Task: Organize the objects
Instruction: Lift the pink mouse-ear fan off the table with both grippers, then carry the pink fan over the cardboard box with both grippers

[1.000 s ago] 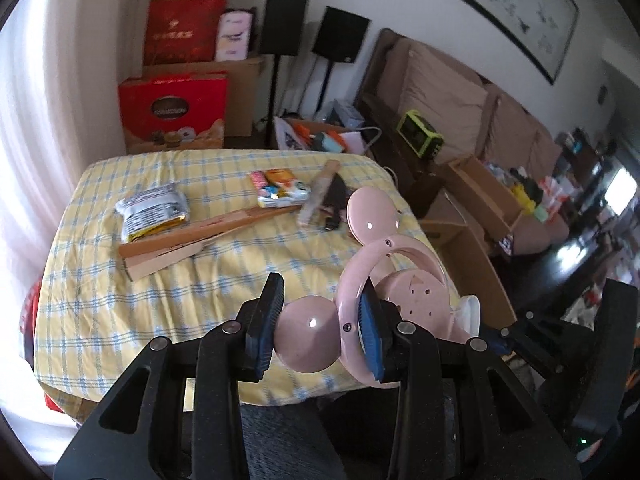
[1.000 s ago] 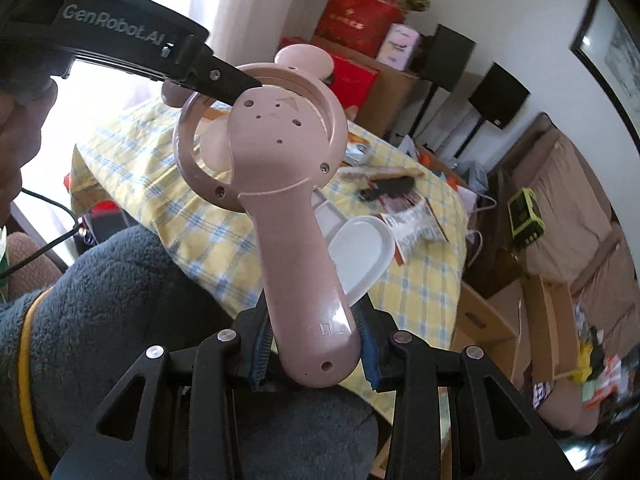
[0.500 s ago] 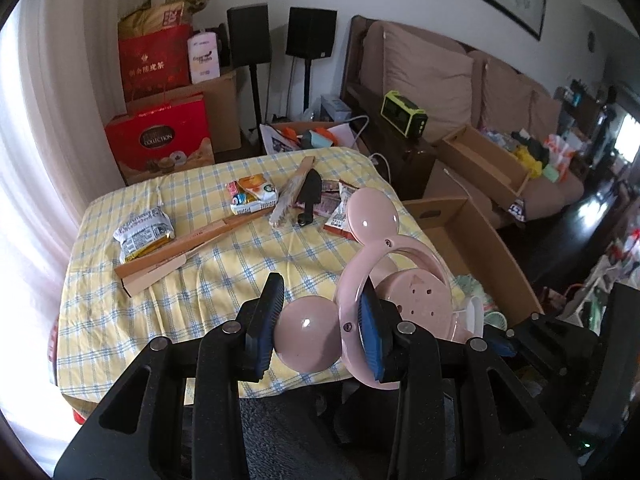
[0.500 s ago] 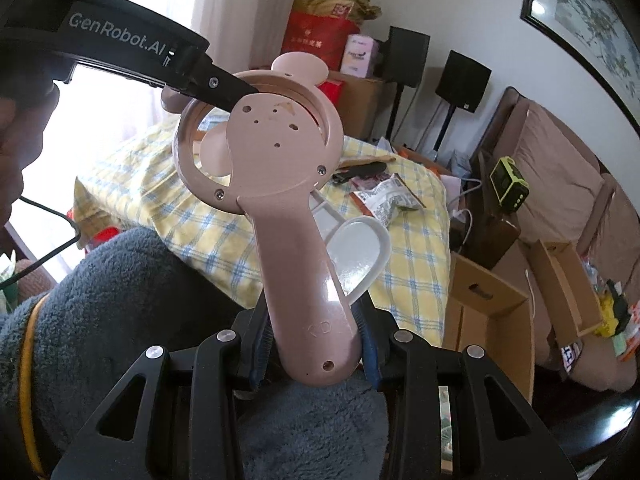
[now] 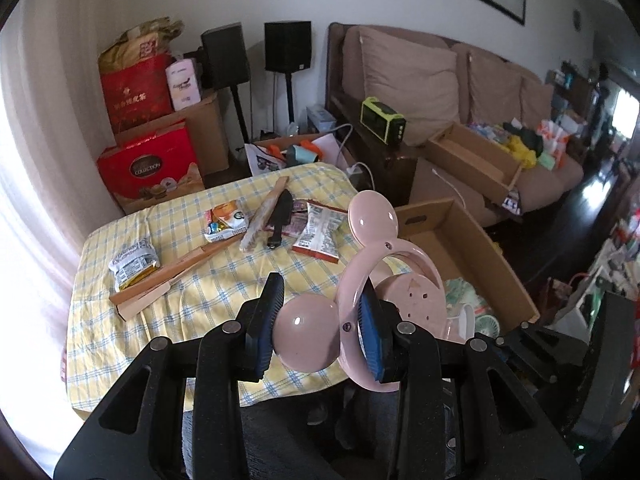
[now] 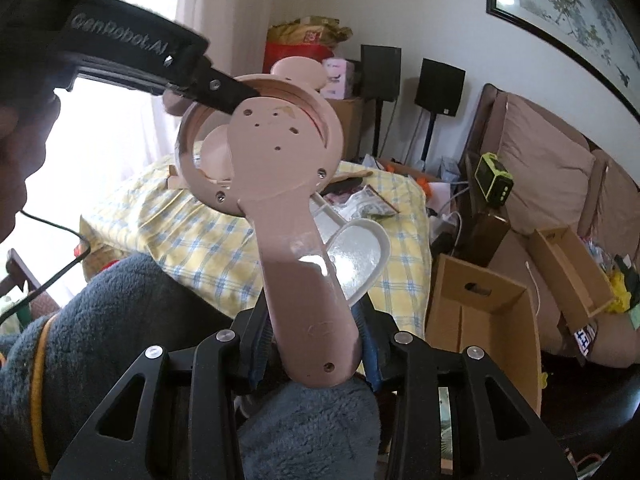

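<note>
Mid-carry: pink handheld fan [image 6: 296,216] clamped by left gripper [image 5: 320,328] and right gripper [image 6: 312,344]; next, probably lowering into cardboard box [image 5: 480,248].

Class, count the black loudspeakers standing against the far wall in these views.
2. The left speaker stands beside the stacked cardboard boxes; the right speaker stands next to the sofa's end. Others may be hidden.
</note>
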The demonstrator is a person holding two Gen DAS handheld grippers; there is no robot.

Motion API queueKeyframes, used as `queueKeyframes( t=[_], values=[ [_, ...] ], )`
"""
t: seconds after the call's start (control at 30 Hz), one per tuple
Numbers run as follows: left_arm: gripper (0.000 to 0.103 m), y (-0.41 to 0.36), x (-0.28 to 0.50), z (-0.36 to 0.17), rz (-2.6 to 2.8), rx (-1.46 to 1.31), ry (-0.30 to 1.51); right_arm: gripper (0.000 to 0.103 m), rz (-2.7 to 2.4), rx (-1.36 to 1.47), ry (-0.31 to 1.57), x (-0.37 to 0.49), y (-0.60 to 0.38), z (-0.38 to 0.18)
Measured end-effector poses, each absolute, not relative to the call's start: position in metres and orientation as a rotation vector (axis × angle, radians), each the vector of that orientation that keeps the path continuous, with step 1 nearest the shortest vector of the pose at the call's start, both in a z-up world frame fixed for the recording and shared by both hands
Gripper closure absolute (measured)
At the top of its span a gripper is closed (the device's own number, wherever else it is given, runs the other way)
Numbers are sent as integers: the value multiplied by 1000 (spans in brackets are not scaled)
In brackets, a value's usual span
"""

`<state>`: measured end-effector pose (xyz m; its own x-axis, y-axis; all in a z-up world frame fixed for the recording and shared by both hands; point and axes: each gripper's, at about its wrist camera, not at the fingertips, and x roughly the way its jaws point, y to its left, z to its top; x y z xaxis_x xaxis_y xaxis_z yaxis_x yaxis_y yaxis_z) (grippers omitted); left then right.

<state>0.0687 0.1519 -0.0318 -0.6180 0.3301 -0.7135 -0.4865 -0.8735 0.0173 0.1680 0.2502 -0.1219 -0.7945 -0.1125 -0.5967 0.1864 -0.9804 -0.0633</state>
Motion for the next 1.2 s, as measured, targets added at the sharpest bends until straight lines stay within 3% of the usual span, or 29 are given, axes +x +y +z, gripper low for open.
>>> queueKeyframes(
  t=[0.63, 1.2],
  values=[
    [70, 191, 75, -12, 2443, -959, 313, 65, -2890, 905, 115, 175, 290, -103],
    [70, 275, 85, -8, 2374, -844, 418, 64, -3021, 951, 20, 176, 355, -104]
  ],
)
